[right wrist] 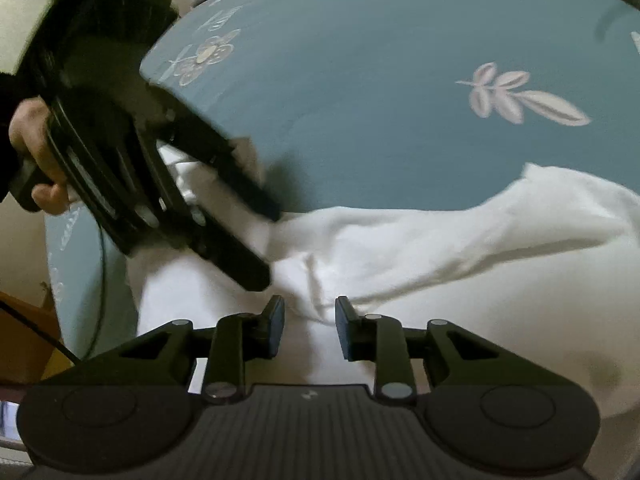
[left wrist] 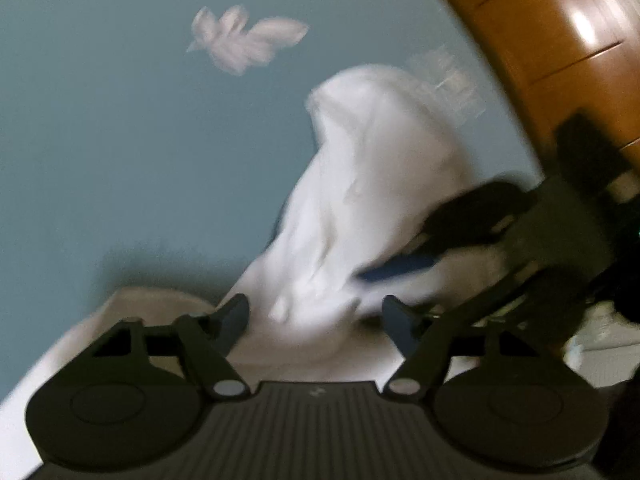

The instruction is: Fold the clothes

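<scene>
While both of my grippers hang over the bed (right wrist: 360,92), the white garment (right wrist: 440,248) lies crumpled on the blue flowered sheet, at the bed's near edge in the right wrist view, with one long section stretched out toward the right side of that view. My right gripper (right wrist: 309,320) has its jaws apart, a fold of the white cloth showing in the gap between them; I cannot tell whether either fingertip touches the fabric. My left gripper (left wrist: 316,320) likewise has its jaws spread wide, with a raised ridge of the garment (left wrist: 360,184) ahead of them and cloth bunched just below. Seen from the right wrist, the left gripper (right wrist: 270,244) points down at the garment near its left end, its two fingers separated, held by a hand (right wrist: 36,152) at the left edge of that view. Seen from the left wrist, the right gripper (left wrist: 412,256) is blurred, low over the cloth on the right. Wooden furniture (left wrist: 560,32) stands beyond the bed's far right corner in the left wrist view.
</scene>
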### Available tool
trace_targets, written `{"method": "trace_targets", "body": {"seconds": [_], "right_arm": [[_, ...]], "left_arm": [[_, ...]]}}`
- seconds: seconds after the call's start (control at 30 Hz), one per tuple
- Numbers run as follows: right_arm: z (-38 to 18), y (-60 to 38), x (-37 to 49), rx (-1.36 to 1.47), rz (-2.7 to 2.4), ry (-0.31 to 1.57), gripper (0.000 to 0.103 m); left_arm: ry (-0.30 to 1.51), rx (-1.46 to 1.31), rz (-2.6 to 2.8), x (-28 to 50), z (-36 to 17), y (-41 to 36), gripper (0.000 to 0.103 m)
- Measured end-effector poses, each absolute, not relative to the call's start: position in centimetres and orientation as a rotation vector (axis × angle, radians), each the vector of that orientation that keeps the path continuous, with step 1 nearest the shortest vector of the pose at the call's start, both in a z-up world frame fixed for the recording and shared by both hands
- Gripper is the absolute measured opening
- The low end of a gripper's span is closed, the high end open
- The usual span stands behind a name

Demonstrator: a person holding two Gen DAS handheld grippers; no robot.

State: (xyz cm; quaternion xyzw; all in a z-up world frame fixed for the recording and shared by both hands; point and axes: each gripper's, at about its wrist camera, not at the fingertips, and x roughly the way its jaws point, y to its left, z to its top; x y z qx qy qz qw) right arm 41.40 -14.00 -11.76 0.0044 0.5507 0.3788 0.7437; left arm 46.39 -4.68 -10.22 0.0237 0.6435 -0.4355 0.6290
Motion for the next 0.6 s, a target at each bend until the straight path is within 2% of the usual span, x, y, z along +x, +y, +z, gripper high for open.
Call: {"method": "trace_targets", "body": {"seconds": [0.3, 0.43, 0.5, 0.6], "right_arm": [[-10.3, -16.3, 42.1, 0.075, 0.833, 1.175, 0.035], [-10.4, -13.7, 42.8, 0.049, 0.897, 1.101, 0.034], [-11.3, -12.9, 43.5, 0.044, 0.917, 1.133, 0.034], [-12.2, -12.3, 43.4, 0.019, 0.938, 1.178, 0.023]], "left_arm": [[1.561, 0.098, -0.947, 43.9, -10.2, -3.6, 0.068], [1.551, 0.084, -0.939, 44.4, -9.5, -3.6, 0.069], [1.547, 0.077, -0.934, 44.6, -9.1, -3.5, 0.069], [1.539, 0.067, -0.928, 45.0, -8.5, -3.5, 0.069]]}}
